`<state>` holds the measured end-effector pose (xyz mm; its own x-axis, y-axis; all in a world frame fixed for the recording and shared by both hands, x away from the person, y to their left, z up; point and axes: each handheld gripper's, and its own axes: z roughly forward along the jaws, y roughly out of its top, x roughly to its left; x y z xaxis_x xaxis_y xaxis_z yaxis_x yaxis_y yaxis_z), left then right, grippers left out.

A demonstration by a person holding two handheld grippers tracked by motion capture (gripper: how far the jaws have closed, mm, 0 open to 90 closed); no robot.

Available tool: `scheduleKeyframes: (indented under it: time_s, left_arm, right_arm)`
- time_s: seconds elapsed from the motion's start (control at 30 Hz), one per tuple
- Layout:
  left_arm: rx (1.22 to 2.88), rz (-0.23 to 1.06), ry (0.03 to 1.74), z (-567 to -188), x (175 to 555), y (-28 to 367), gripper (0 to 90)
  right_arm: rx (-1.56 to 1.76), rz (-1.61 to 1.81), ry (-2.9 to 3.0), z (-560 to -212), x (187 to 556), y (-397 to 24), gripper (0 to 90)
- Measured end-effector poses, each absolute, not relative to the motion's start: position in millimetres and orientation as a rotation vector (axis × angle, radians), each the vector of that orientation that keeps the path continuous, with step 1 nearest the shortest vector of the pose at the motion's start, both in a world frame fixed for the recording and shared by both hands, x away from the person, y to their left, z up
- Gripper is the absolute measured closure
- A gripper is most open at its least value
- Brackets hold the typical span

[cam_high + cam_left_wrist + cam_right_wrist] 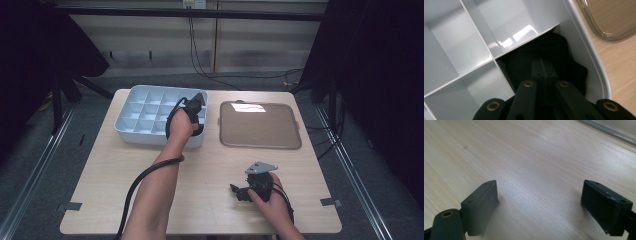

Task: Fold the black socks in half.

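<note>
Nearest the high camera, your right gripper (239, 192) rests low on the table (210, 165) at about 5 o'clock, jaws spread wide over bare wood with nothing between them. Your left gripper (543, 72) has its jaws pressed together, tips down in the organizer's (131, 122) near-right compartment, against a black cloth (564, 57) that lies there. The organizer sits at 11 o'clock. The tray (260, 125) lies beside it, at 1 o'clock.
</note>
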<state>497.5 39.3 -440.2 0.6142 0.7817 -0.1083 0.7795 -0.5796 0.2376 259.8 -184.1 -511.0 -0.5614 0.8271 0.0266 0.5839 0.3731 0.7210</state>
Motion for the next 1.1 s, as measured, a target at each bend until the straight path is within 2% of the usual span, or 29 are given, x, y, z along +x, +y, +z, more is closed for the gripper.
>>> scheduleKeyframes:
  time_s: [0.7, 0.93, 1.1]
  left_arm:
    - [2.564, 0.019, 1.302, -439, 495, 41, 88.9]
    - [2.550, 0.022, 1.316, -429, 494, 43, 75.8]
    - [2.544, 0.051, 1.323, -421, 493, 46, 70.6]
  right_arm:
    - [1.236, 0.999, 2.299, -511, 260, -184, 13.9]
    - [1.235, 0.997, 2.301, -511, 260, -184, 13.9]
    - [1.237, 0.997, 2.301, -511, 260, -184, 13.9]
